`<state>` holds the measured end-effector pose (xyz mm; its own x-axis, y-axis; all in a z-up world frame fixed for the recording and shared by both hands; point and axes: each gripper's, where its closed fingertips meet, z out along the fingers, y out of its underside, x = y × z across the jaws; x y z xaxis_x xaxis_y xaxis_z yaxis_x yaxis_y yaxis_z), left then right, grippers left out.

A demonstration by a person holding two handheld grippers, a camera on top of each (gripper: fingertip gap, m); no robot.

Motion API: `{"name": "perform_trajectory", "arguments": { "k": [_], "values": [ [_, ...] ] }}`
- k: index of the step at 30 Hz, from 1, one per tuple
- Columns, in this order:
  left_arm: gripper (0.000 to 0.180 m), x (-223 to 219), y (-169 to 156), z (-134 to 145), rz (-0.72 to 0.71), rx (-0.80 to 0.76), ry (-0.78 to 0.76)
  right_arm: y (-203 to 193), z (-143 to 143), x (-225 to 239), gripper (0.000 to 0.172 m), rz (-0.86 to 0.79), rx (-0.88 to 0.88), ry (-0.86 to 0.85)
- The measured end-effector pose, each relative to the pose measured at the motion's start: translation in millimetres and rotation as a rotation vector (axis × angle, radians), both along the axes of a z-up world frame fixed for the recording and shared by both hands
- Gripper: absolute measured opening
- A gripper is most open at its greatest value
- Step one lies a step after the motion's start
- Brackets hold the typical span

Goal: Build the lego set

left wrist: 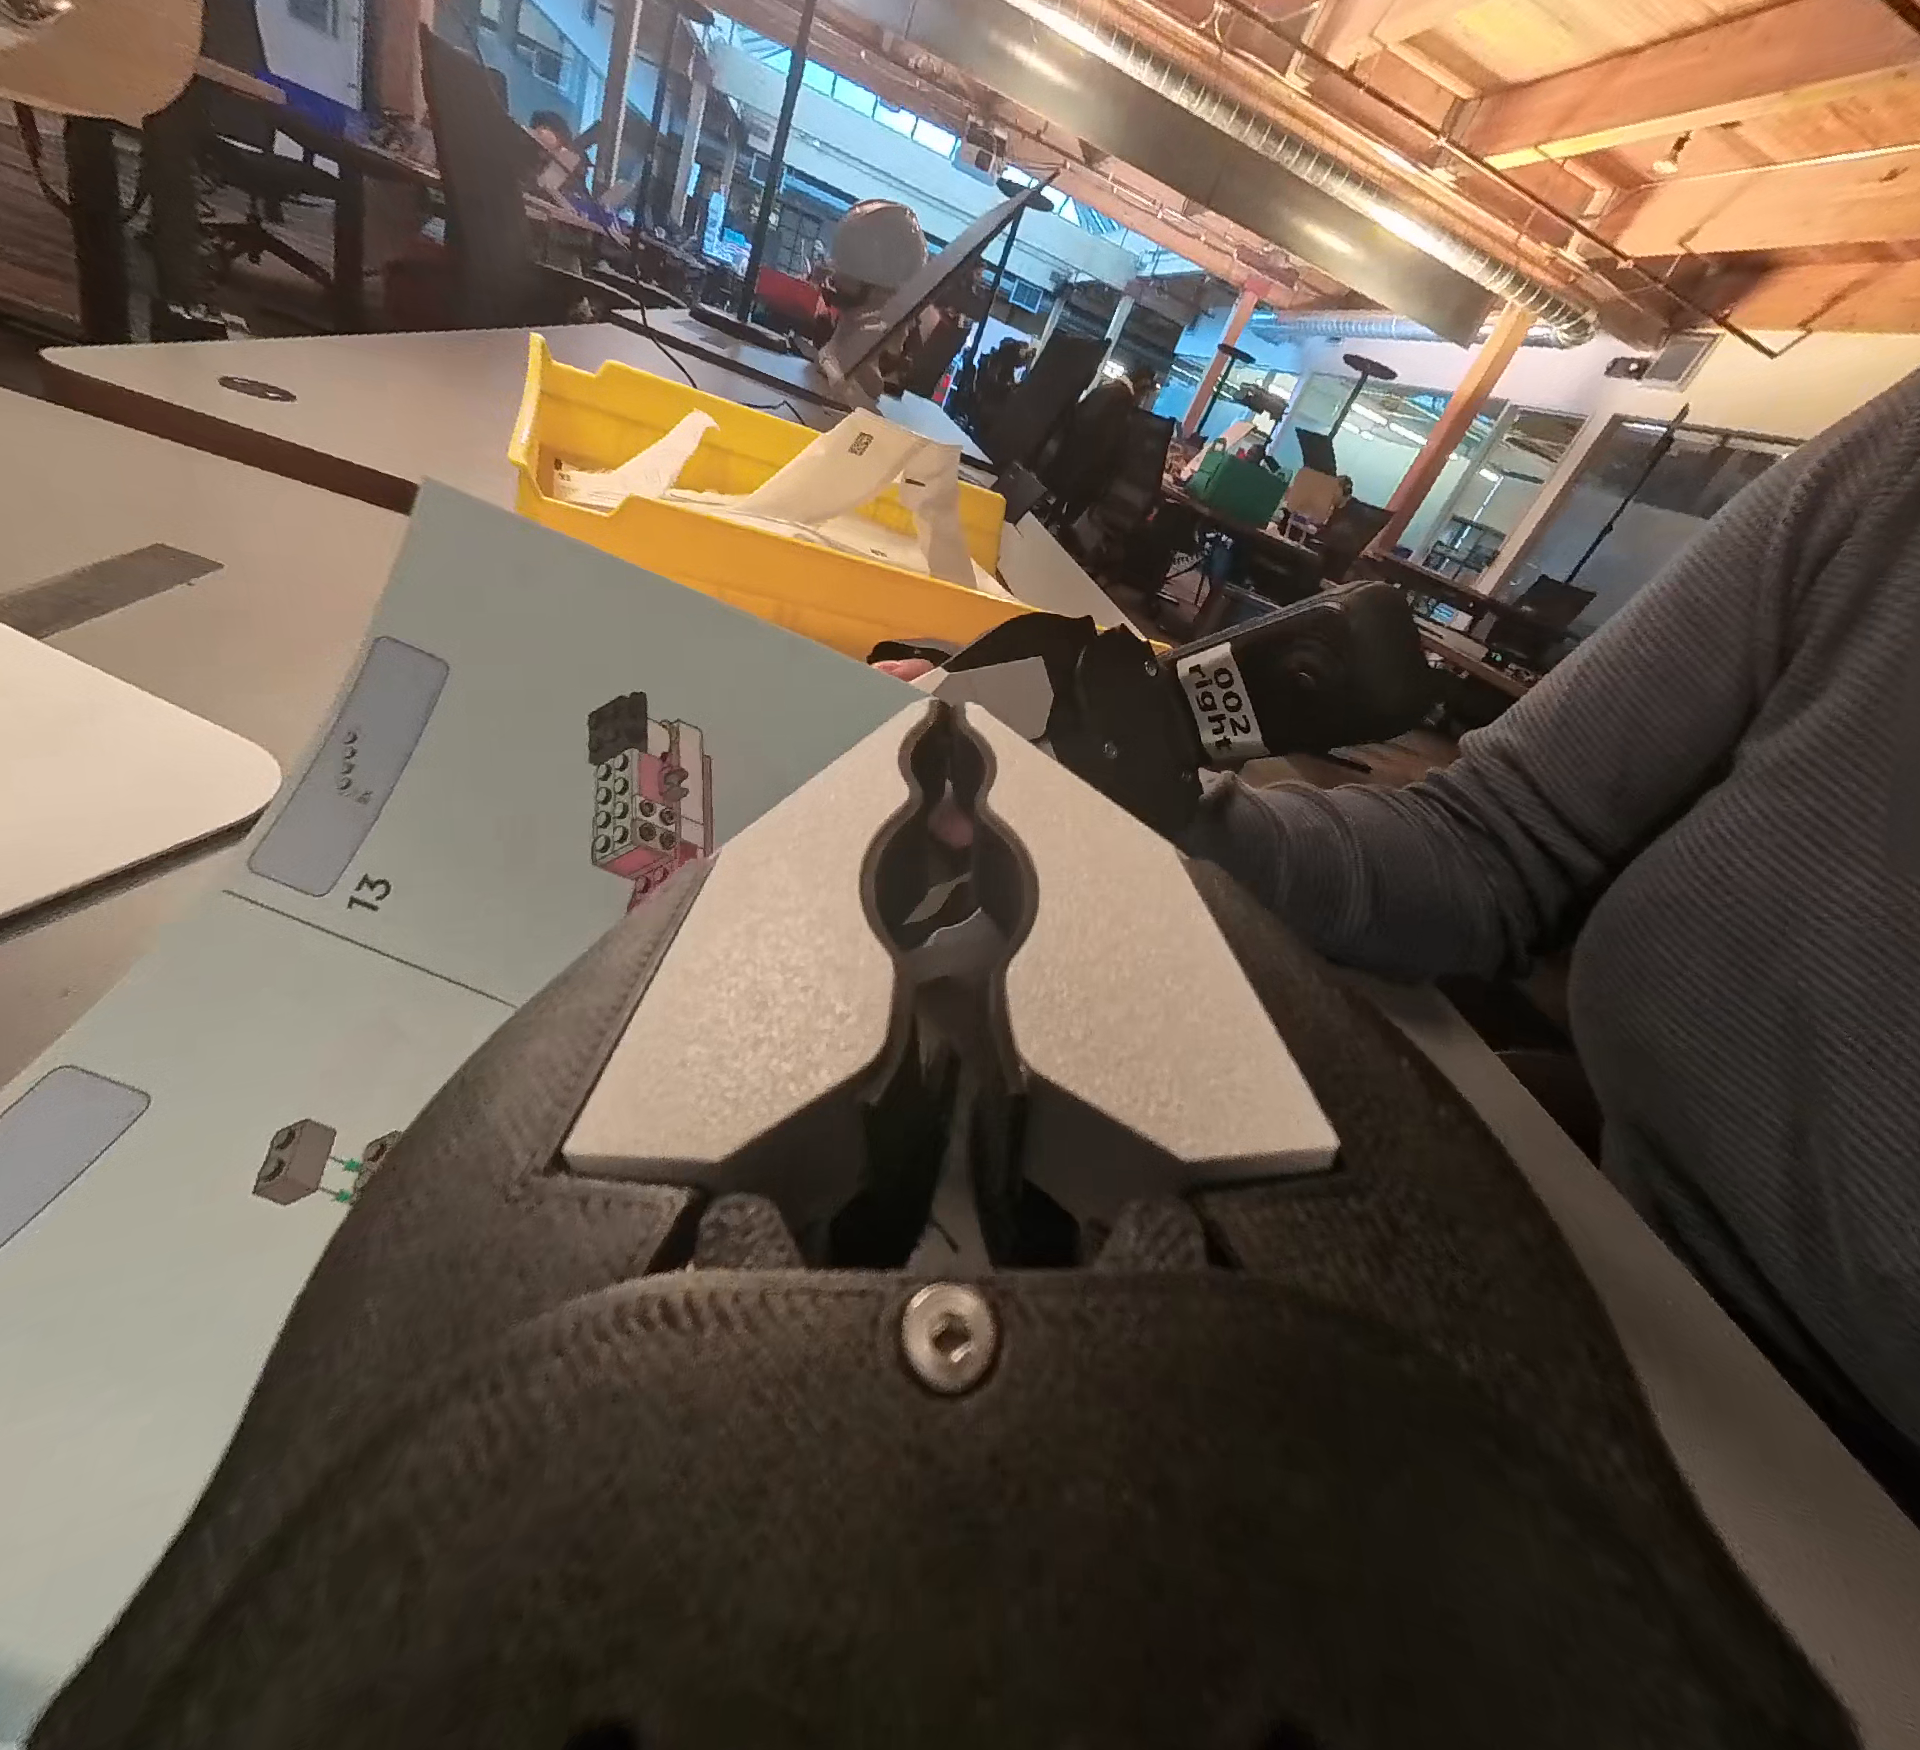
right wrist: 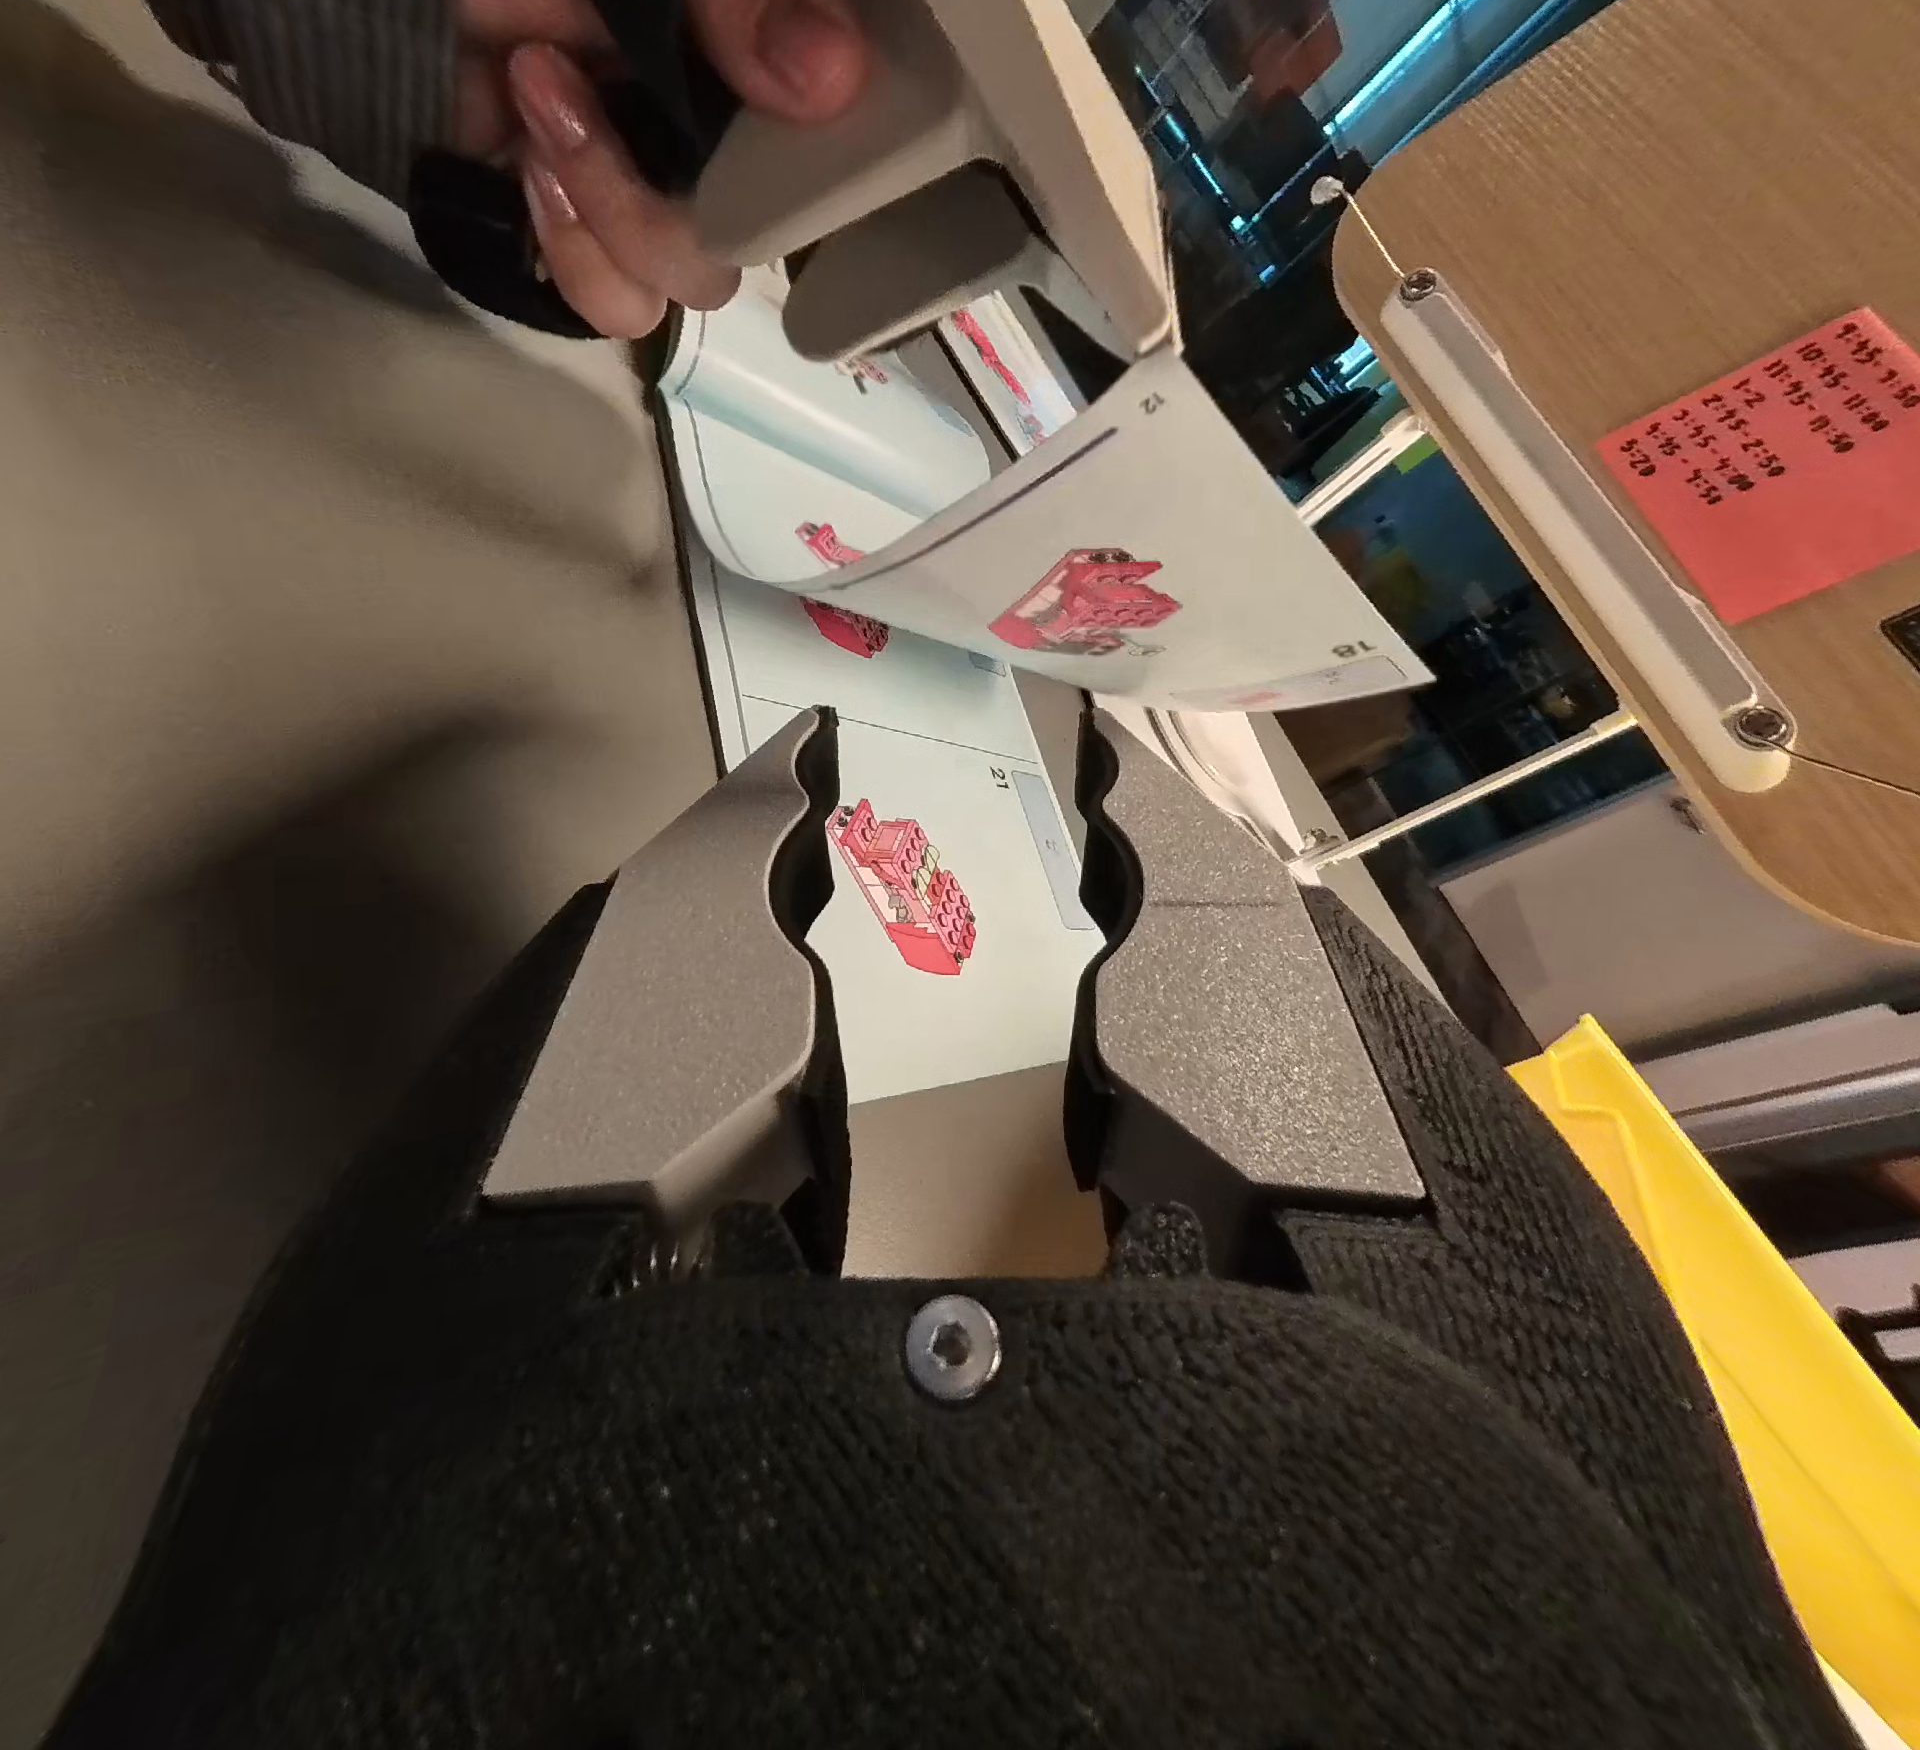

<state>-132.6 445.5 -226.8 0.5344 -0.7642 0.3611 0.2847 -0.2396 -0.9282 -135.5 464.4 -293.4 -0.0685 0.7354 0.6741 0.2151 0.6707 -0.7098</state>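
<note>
Pinching the corner of a lifted page [right wrist: 1122,578], the left hand-held gripper [right wrist: 1143,339] has its fingers pressed together on the paper, and in its own view the tips [left wrist: 940,713] meet right at the sheet's edge with the pale-blue printed page [left wrist: 582,661] spreading away to the left. That page belongs to an instruction booklet [right wrist: 935,827] of brick-building diagrams that lies open on the table [right wrist: 312,557], its spine running roughly away from the right hand-held gripper [right wrist: 956,734]. The raised page curls up from the spine and hangs above and ahead of the right hand-held gripper, whose fingers are spread wide with nothing between them; through the gap shows a flat page bearing a drawing of a pink brick vehicle. So the left one is at the sheet while the right one sits low over the flat page, near it but whether touching cannot be told. A hand [right wrist: 644,79] wraps the left tool's handle from above, wrist bent downward; a grey sleeve [left wrist: 1558,765] reaches in behind the right tool [left wrist: 1132,713]. A yellow bin [left wrist: 748,495] holding white bags stands just beyond the booklet, and a wooden panel [right wrist: 1662,246] carrying a red note [right wrist: 1787,464] stands off to one side.
</note>
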Motion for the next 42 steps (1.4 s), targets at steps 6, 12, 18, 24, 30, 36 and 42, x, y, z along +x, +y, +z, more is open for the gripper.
{"name": "perform_trajectory", "arguments": {
  "k": [6,12,18,24,30,36,42],
  "values": [
    [0.0,0.4,-0.7,0.9,-0.007,-0.001,-0.011,-0.9,1.7,-0.3,0.045,0.004,-0.017,0.01],
    [0.0,3.8,-1.6,0.9,-0.028,-0.005,-0.021,0.0,2.5,-0.5,0.046,0.005,-0.061,0.014],
    [0.0,7.0,-1.9,-1.1,-0.056,-0.037,-0.043,-2.1,0.3,-1.3,0.046,0.014,-0.063,0.003],
    [0.003,11.5,-2.5,-0.3,-0.094,-0.075,-0.081,-2.5,-0.5,-1.5,0.046,0.017,-0.066,-0.002],
    [0.01,8.9,8.6,-16.6,0.021,-0.079,0.076,-2.1,-0.5,-1.5,0.046,0.016,-0.067,-0.003],
    [0.027,9.3,21.9,-45.5,0.129,-0.124,0.29,-1.7,-0.6,-1.5,0.046,0.014,-0.066,-0.004],
    [0.027,7.3,31.2,-54.5,0.171,-0.191,0.27,-1.1,-0.1,-1.3,0.046,0.012,-0.066,-0.002]
  ]
}}
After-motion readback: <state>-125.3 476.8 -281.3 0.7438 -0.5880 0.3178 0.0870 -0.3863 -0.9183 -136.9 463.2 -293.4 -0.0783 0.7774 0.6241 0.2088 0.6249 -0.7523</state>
